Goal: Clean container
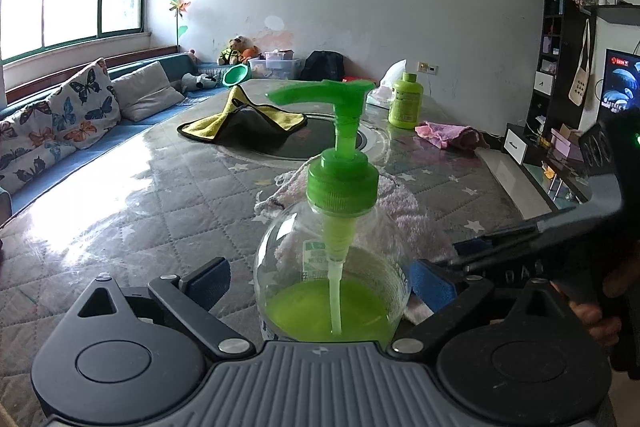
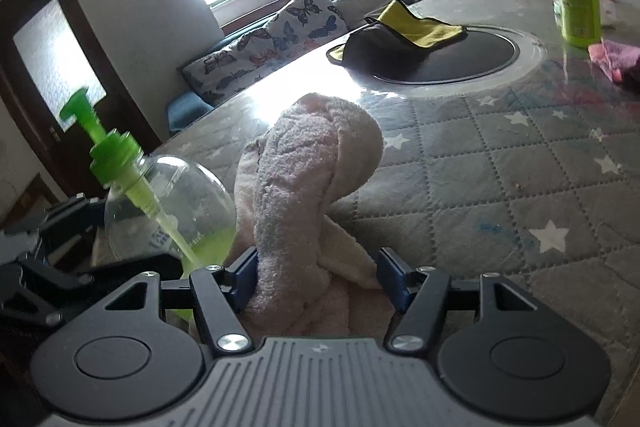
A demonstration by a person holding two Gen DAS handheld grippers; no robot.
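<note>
A: Although much of the frame is taken up by the large round table covered in grey quilted, star-printed cloth (image 1: 168, 195), which step can be judged to be in hand?

B: Wiping appears to be set up rather than finished. The clear, round-bodied plastic pump bottle with a green dispenser head (image 1: 332, 259) is seen between the pads of the left gripper (image 1: 322, 287), above the table's near edge. The right-hand pad is pressed to its side; the left-hand pad looks slightly off the wall, so it cannot be told whether a firm grip is held.

A: And the cloth?

B: A pale pink fluffy towel (image 2: 308, 195) is bunched and clamped between the narrowed jaws of the right gripper (image 2: 320, 281), just beside the bottle, probably touching its side.

A: What is called for next?

B: The towel should be rubbed over the bottle's shoulder and wall while the bottle is kept steady; a firmer hold by the left gripper may be needed, since smooth plastic could slip or turn.

A: How does the bottle look?

B: Bright green liquid is pooled in its lower part, a small label is visible, and the pump tube runs down into the liquid. Smears cannot be made out.

A: Smaller things?

B: A yellow-and-black cloth (image 1: 244, 119), an opaque lime-green bottle (image 1: 406, 101) and a pink rag (image 1: 444, 135) lie farther back.
</note>
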